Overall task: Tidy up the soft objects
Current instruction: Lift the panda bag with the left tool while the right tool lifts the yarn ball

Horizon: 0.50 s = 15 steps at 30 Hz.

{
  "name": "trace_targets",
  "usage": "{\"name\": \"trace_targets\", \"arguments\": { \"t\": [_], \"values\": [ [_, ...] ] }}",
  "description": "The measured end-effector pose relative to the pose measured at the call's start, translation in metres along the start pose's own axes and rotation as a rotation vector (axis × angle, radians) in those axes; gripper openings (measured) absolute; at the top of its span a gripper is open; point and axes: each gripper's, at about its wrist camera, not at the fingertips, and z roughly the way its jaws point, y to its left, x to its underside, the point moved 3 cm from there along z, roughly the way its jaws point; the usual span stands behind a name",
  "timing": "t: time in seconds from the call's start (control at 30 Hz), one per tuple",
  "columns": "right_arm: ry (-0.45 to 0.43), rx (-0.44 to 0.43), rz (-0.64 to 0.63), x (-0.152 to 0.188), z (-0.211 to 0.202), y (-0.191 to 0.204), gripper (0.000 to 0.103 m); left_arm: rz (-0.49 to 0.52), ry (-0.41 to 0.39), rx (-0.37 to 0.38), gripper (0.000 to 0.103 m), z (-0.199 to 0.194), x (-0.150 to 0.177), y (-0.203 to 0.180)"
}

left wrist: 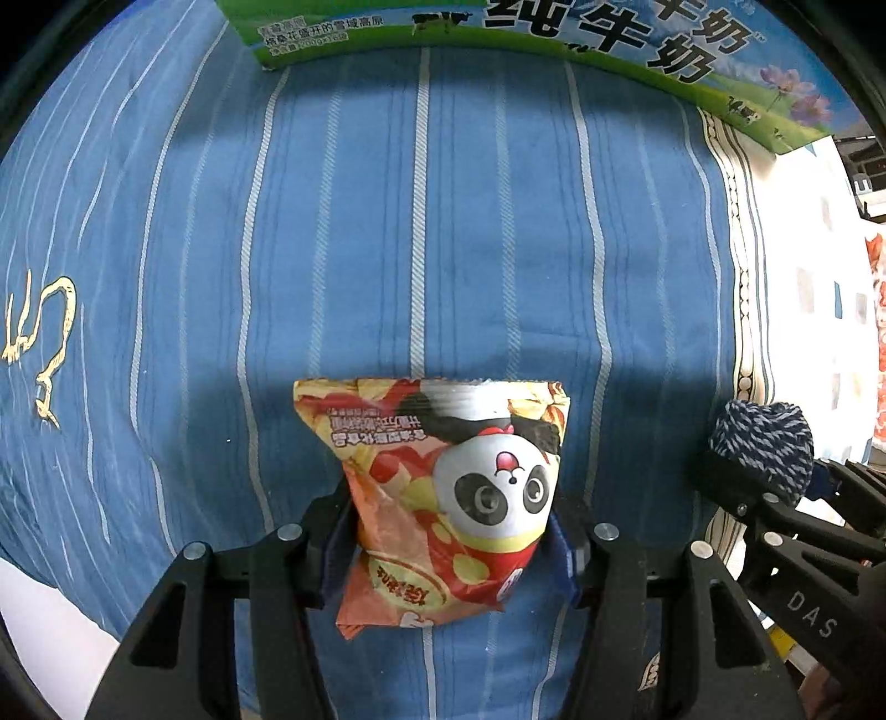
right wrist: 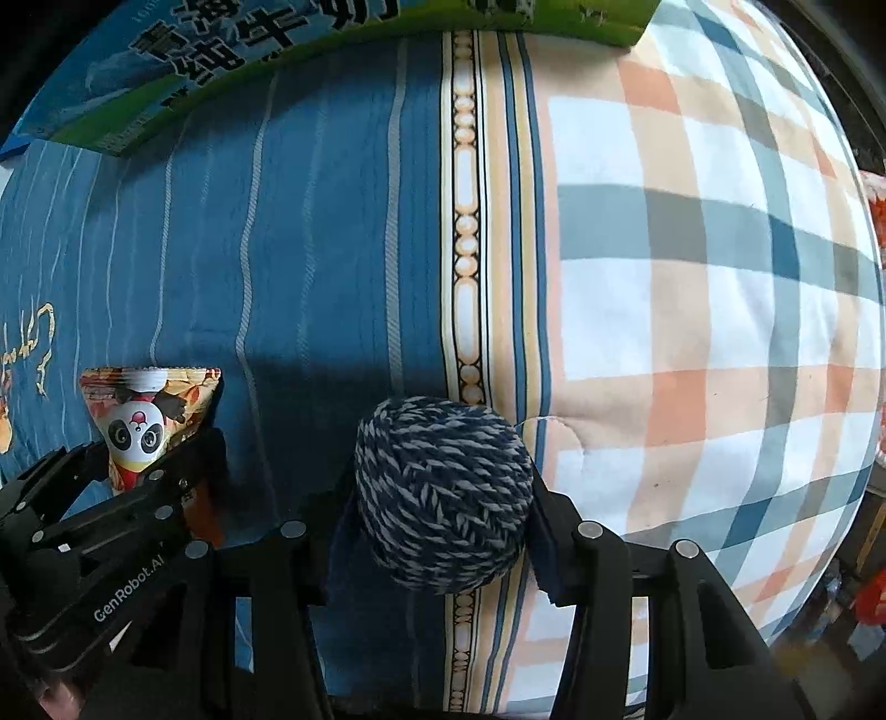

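Observation:
My left gripper (left wrist: 451, 531) is shut on a snack bag (left wrist: 443, 498) printed with a panda, held above the blue striped sheet (left wrist: 443, 221). The bag also shows in the right wrist view (right wrist: 147, 421), with the left gripper (right wrist: 138, 476) around it. My right gripper (right wrist: 443, 520) is shut on a ball of dark blue and white yarn (right wrist: 443, 493), held over the seam between the blue sheet and a plaid quilt (right wrist: 692, 304). In the left wrist view the yarn ball (left wrist: 761, 446) and the right gripper (left wrist: 775, 487) sit at the right edge.
A green and blue milk carton box (left wrist: 554, 33) stands at the far edge of the bed; it also shows in the right wrist view (right wrist: 221, 50). A patterned beige band (right wrist: 465, 221) runs between sheet and quilt. Dark clutter lies past the quilt's right edge.

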Motion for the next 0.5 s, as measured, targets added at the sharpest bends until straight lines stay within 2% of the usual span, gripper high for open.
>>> {"name": "trace_targets", "arguments": {
  "t": [0.07,0.27,0.5],
  "values": [
    [-0.016,-0.008,-0.007,0.002,-0.017,-0.016,0.053,-0.002,-0.009,0.011,0.054,-0.005,-0.002,0.003],
    [-0.09,-0.035,-0.023,-0.006,-0.062,-0.026,0.053,0.018,-0.086,0.054,0.053,-0.049,-0.004,-0.001],
    [-0.206,-0.072,-0.03,-0.015,-0.133,-0.03,0.053,0.037,-0.259,0.095,0.053,-0.139,-0.016,-0.008]
  ]
}}
